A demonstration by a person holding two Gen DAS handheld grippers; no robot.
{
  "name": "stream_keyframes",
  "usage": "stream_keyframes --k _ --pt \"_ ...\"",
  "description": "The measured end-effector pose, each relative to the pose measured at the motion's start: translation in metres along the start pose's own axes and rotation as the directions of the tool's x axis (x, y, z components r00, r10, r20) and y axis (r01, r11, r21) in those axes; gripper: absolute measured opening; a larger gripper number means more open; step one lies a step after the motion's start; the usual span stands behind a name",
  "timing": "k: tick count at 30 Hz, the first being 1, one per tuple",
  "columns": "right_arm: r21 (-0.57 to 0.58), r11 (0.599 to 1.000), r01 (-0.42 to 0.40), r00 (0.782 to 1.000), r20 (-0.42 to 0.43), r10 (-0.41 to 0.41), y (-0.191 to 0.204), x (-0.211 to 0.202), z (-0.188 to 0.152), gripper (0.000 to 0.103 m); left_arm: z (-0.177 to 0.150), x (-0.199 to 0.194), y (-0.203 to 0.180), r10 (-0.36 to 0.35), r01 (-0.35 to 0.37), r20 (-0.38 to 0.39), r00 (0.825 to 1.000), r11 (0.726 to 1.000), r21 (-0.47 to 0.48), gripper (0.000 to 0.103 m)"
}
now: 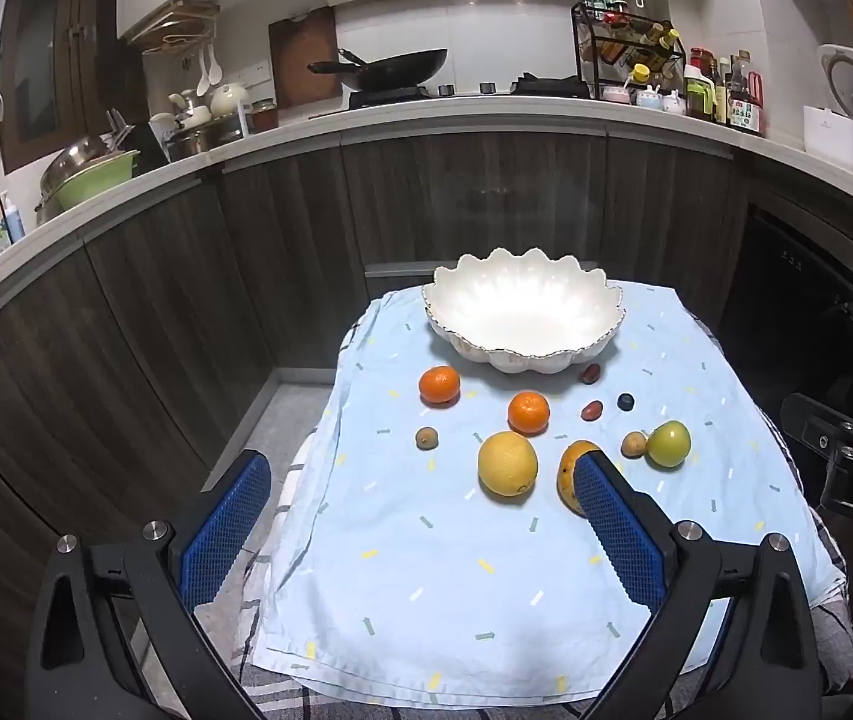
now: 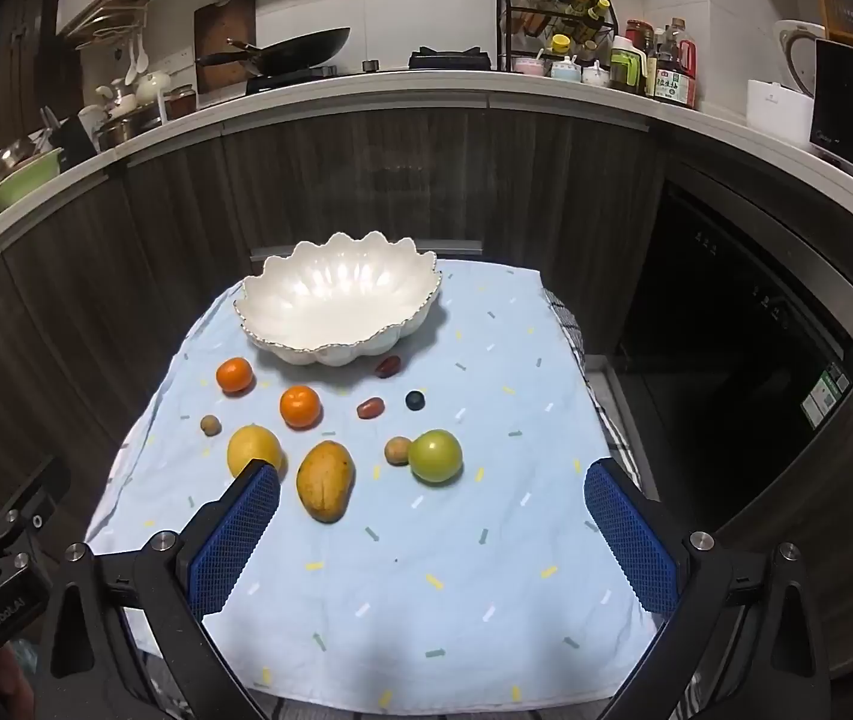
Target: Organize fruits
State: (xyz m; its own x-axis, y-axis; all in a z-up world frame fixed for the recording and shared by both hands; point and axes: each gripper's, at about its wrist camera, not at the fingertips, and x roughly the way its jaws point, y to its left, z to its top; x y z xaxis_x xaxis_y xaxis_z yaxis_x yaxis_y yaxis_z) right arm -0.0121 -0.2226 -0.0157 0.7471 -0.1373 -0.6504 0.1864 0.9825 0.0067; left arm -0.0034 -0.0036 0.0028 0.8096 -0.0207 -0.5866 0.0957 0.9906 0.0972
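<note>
The fruit lies loose on the light-blue cloth (image 2: pixel 366 600), mango (image 2: pixel 325 481) nearest, while the scalloped white bowl (image 2: pixel 336 306) waits empty at the far end to take it. Left gripper (image 1: pixel 420 516) and right gripper (image 2: pixel 432 522) both hang over the near edge, fingers wide, gripping nothing, seemingly ready to pick.

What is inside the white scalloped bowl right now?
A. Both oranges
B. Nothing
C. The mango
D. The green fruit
B: the white bowl shows only its bare glazed inside, while the two oranges, the mango and the green fruit all lie on the blue cloth in front of it.
</note>
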Motion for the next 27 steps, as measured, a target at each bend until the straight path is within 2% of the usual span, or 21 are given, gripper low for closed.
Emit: stream_keyframes --k 27 --pt "0.006 1.0 -0.006 1.0 -0.02 0.007 -0.0005 0.0061 -0.0002 0.103 -0.0065 0.01 0.0056 -0.004 0.004 -0.013 1.0 1.0 0.001 0.103"
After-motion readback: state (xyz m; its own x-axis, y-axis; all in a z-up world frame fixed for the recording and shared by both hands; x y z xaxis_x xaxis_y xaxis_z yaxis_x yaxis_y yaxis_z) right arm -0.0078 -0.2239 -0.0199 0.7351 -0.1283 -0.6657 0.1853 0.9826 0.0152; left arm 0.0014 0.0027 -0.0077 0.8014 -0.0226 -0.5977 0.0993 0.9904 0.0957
